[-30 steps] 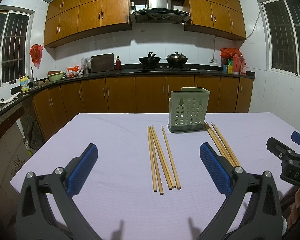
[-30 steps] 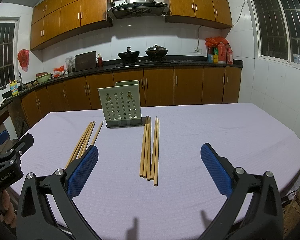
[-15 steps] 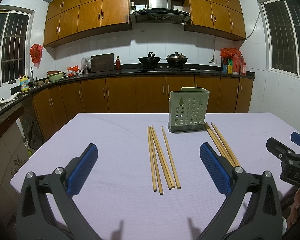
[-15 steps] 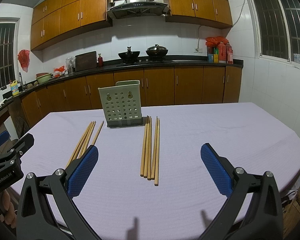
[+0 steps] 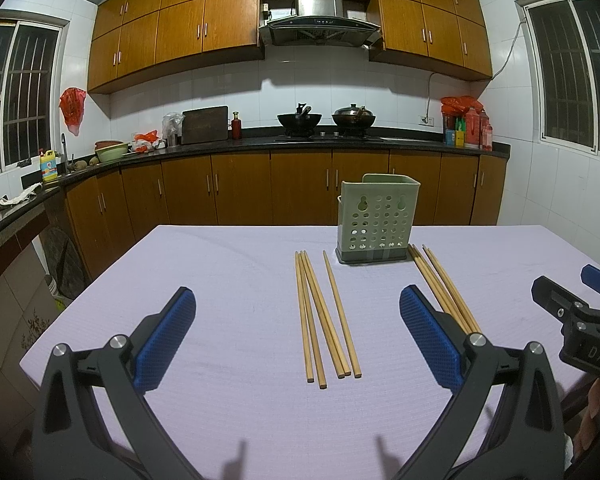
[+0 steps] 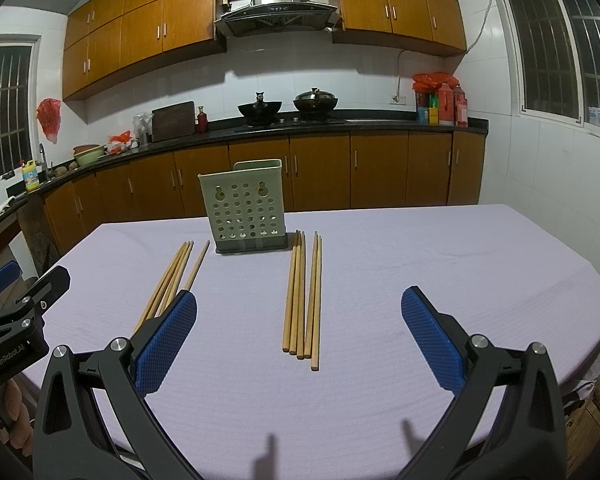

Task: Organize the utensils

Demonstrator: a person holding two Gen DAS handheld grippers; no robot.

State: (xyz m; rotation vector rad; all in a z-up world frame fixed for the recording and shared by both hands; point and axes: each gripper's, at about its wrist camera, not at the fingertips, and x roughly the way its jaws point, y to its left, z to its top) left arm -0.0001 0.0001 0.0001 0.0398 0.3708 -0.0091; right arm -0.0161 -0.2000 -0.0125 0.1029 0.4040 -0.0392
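Observation:
A pale green perforated utensil holder (image 5: pixel 376 224) stands upright on the lilac-covered table (image 5: pixel 228 264); it also shows in the right wrist view (image 6: pixel 246 208). Two groups of wooden chopsticks lie flat in front of it. The left group (image 5: pixel 324 316) lies straight ahead of my left gripper (image 5: pixel 298 332), which is open and empty above the near table. The right group (image 6: pixel 304 296) lies ahead of my right gripper (image 6: pixel 299 332), also open and empty. The right group also shows in the left wrist view (image 5: pixel 444 284), the left group in the right wrist view (image 6: pixel 176 276).
Each gripper shows at the edge of the other's view: the right one (image 5: pixel 580 320), the left one (image 6: pixel 16 320). Wooden kitchen cabinets and a dark counter with pots (image 5: pixel 324 120) run behind the table. The table's left edge (image 5: pixel 100 276) drops to the tiled floor.

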